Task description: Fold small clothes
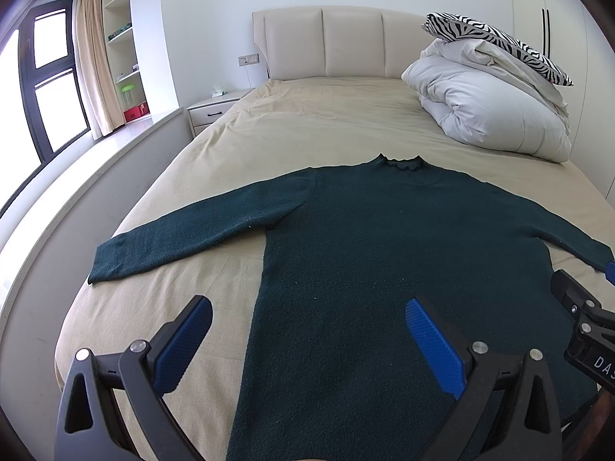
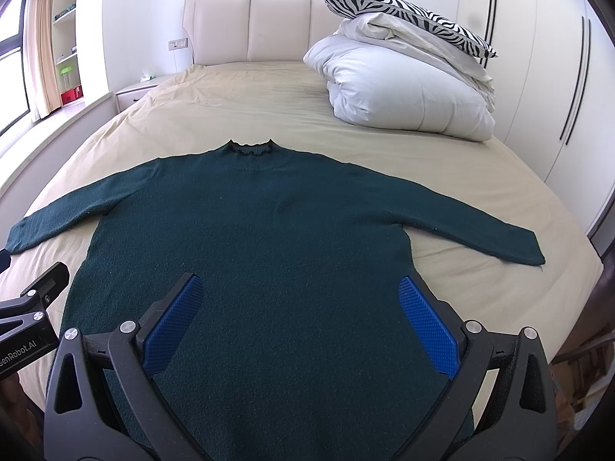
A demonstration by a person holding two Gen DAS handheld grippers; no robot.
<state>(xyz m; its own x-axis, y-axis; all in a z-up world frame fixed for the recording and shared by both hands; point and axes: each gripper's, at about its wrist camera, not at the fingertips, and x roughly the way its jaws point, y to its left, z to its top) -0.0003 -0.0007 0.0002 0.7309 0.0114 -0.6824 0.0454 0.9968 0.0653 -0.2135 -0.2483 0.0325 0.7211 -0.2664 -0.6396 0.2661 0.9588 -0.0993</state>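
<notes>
The left tool hangs with its blue-padded jaws spread wide, gripping nothing, above the lower left part of a dark green sweater. The right tool is likewise spread wide and empty over the sweater's lower body. The sweater lies flat on the beige bed, collar toward 12 o'clock, sleeves stretched toward 9 and 3 o'clock. A folded white duvet topped by a zebra-striped pillow sits at about 1 o'clock, well apart.
</notes>
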